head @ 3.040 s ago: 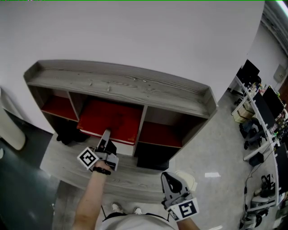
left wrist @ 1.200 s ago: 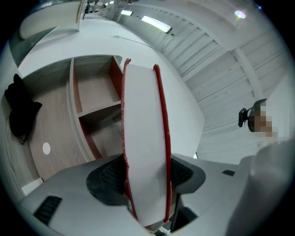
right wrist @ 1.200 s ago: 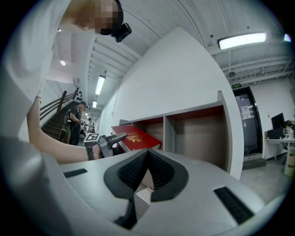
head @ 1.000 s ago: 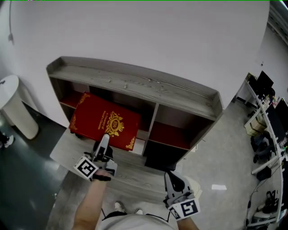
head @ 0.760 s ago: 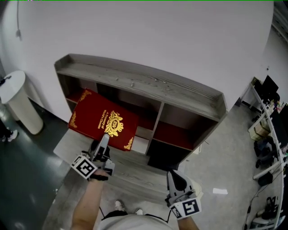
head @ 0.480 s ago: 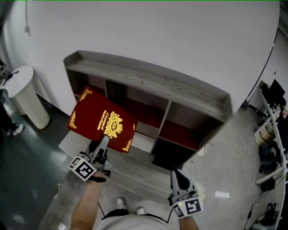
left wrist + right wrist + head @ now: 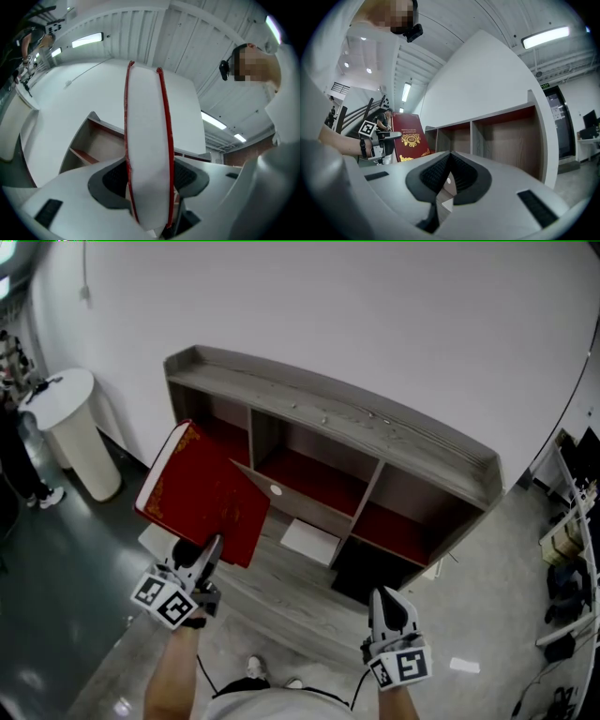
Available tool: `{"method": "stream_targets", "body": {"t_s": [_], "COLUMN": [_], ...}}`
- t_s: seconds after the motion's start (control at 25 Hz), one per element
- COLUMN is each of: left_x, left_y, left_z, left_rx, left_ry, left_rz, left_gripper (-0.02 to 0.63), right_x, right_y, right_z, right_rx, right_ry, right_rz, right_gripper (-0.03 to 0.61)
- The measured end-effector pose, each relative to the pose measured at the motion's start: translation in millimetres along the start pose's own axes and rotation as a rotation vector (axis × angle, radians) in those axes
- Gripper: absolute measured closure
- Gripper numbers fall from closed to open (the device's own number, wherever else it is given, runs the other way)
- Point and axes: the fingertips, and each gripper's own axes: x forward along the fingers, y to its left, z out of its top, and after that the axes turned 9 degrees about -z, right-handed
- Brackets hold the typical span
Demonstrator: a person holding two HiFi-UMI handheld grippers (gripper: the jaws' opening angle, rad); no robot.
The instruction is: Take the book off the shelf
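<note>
A large red book (image 7: 202, 498) with white page edges is out of the grey wooden shelf (image 7: 328, 418) and held up, tilted, in front of the shelf's left end. My left gripper (image 7: 208, 553) is shut on the book's lower edge. In the left gripper view the book's page edge (image 7: 147, 150) stands between the two pads of the left gripper (image 7: 149, 190). My right gripper (image 7: 387, 610) hangs low at the right, shut and empty. From the right gripper (image 7: 446, 161) I see the book's gold-crested cover (image 7: 408, 138) and the shelf (image 7: 501, 126).
A white round pedestal table (image 7: 70, 423) stands left of the shelf, with a person (image 7: 14, 446) beyond it. A white flat item (image 7: 309, 540) lies on the shelf's low board and a black box (image 7: 370, 568) fills a lower compartment. Desks with monitors (image 7: 572, 512) line the right.
The book has come out of the middle compartment, moved left and tipped up so that its plain back faces the head camera. The right gripper has stayed low at the right.
</note>
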Motion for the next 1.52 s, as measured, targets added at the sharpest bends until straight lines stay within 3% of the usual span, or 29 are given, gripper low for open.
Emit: {"method": "stream_targets", "body": {"t_s": [0.56, 0.84, 1.08, 1.52], "left_x": [-34, -64, -100, -155], "left_y": [9, 17, 18, -3], "left_z": [27, 25, 32, 31], "left_rx": [0.216, 0.204, 0.188, 0.161], "left_ry": [0.085, 0.087, 0.019, 0.003], "left_rz": [0.049, 0.091, 0.174, 0.252], "left_gripper": [0.359, 0.359, 0.359, 0.36], "right_x": [17, 21, 20, 23], "right_y": [-20, -36, -46, -42], "right_z": [2, 3, 0, -7], "right_rx": [-0.018, -0.027, -0.049, -0.072], "right_ry": [0.001, 0.001, 0.019, 0.057], "right_rz": [-0.07, -0.118, -0.151, -0.143], "right_gripper": [0.555, 0.555, 0.555, 0.555]}}
